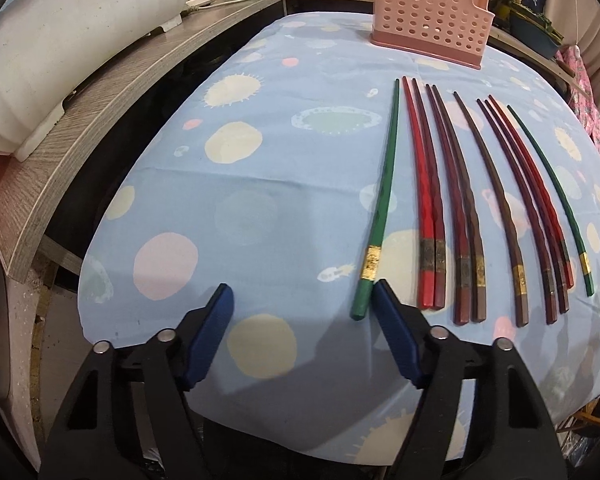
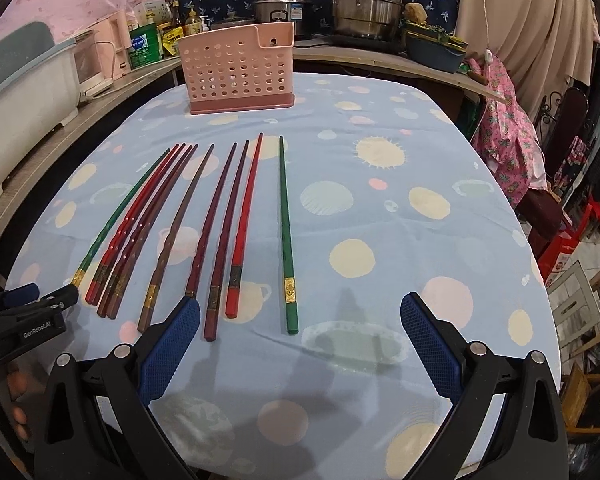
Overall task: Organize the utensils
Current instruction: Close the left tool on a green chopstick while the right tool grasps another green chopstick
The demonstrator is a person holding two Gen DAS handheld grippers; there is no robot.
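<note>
Ten chopsticks lay in a row on the near half of the table, thick ends toward the cameras and tips pointing to the far side. A green chopstick (image 1: pixel 377 204) closed the row on the left, and a second green chopstick (image 2: pixel 286 236) closed it on the right, lying a little apart from the others. Between them lay red chopsticks (image 1: pixel 419 196) and brown chopsticks (image 1: pixel 496 204), some paired and touching, some single. All rested flat on the tablecloth (image 1: pixel 260 184), pale blue with round spots. A pink perforated basket (image 2: pixel 238 74) stood upright at the far edge of the cloth, well apart from the row, and its contents could not be judged. The left gripper (image 1: pixel 303 294) hung low over the near left end of the row with its jaws partly apart and nothing between them; the right-hand fingertip (image 1: pixel 382 294) stood just beside the thick end of the left green chopstick, and contact could not be confirmed. The right gripper (image 2: pixel 300 312) hung over the near right end with its jaws spread wide, the thick end of the right green chopstick lying in the gap and touching neither pad. Beyond the table a wooden counter (image 1: pixel 112 104) carried steel pots (image 2: pixel 366 4) and bottles (image 2: pixel 144 46).
</note>
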